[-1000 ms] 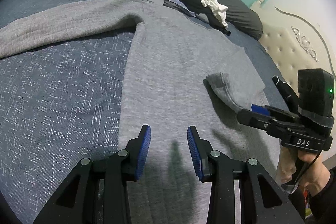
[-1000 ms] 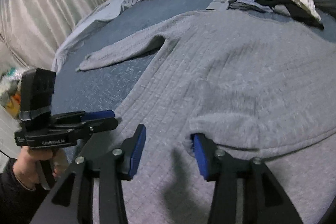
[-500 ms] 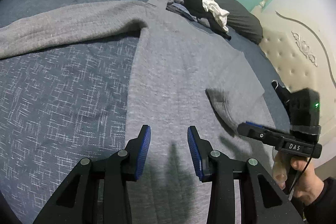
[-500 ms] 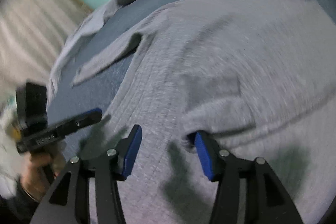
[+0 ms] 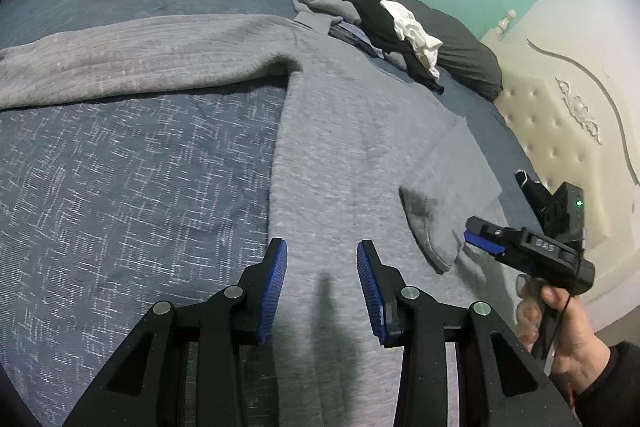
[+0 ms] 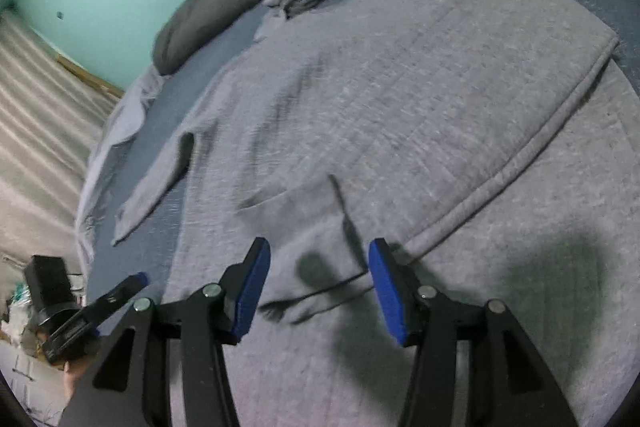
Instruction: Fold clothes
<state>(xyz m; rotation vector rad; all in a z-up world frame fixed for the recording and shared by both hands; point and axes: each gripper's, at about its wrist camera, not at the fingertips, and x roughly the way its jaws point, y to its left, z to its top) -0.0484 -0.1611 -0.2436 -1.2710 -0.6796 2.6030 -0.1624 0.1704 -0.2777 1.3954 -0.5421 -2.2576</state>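
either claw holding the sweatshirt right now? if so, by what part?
Nothing is held. The left claw and the right claw are both open above the grey sweatshirt; its folded-over cuff lies free on the body.

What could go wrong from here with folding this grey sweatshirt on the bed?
Both grippers, left and right, are open above the grey sweatshirt.

1. The folded-over cuff lies on the body; a low pinch might catch both layers.
2. The other sleeve lies spread out to the side and could drag or bunch in a fold.
3. The clothes pile sits by the collar and might snag.
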